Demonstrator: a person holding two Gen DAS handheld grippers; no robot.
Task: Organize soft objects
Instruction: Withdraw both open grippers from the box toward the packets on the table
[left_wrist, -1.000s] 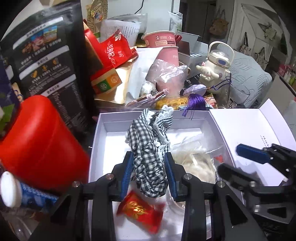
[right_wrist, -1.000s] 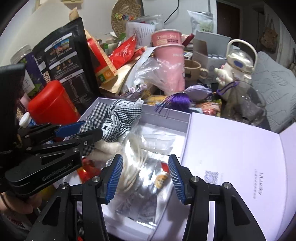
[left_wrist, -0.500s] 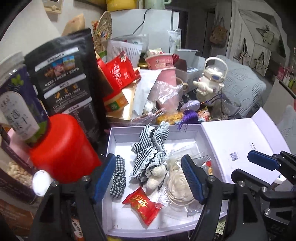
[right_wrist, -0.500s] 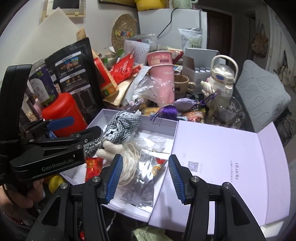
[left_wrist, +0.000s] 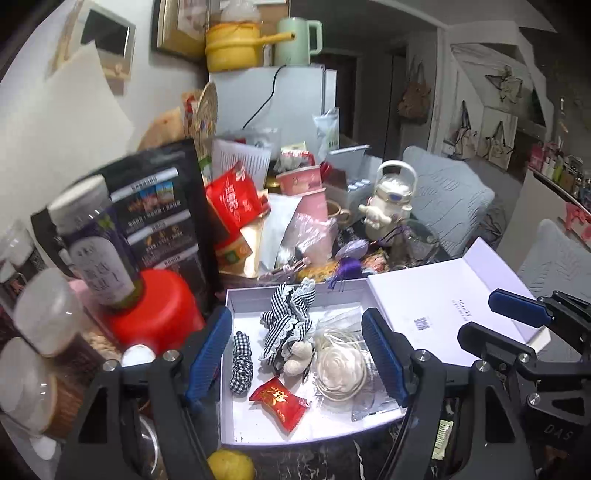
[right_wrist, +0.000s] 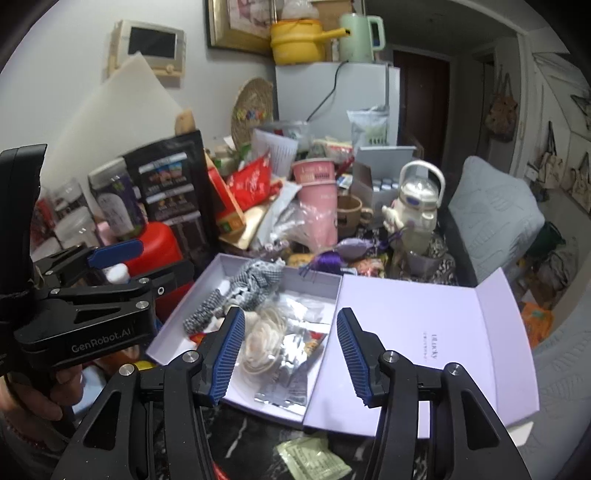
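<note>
Low in the frame both claws gape wide and hold nothing: the left gripper (left_wrist: 295, 354) hangs over the white box (left_wrist: 295, 434), the right gripper (right_wrist: 290, 356) over its near edge. Inside lie a red candy packet (left_wrist: 279, 403), a cream fabric rose (left_wrist: 340, 366), a small gingham scrunchie (left_wrist: 241, 363) and, farther back, a crumpled checked lace-trimmed cloth (left_wrist: 290, 319). A red canister (left_wrist: 157, 314) crowds the box's left side, its open lid (left_wrist: 443, 295) lies right, and clutter is piled behind

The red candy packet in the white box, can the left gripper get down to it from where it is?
Probably yes. The red candy packet lies uncovered near the white box's front edge, and the left gripper hangs open above it with nothing between.
</note>
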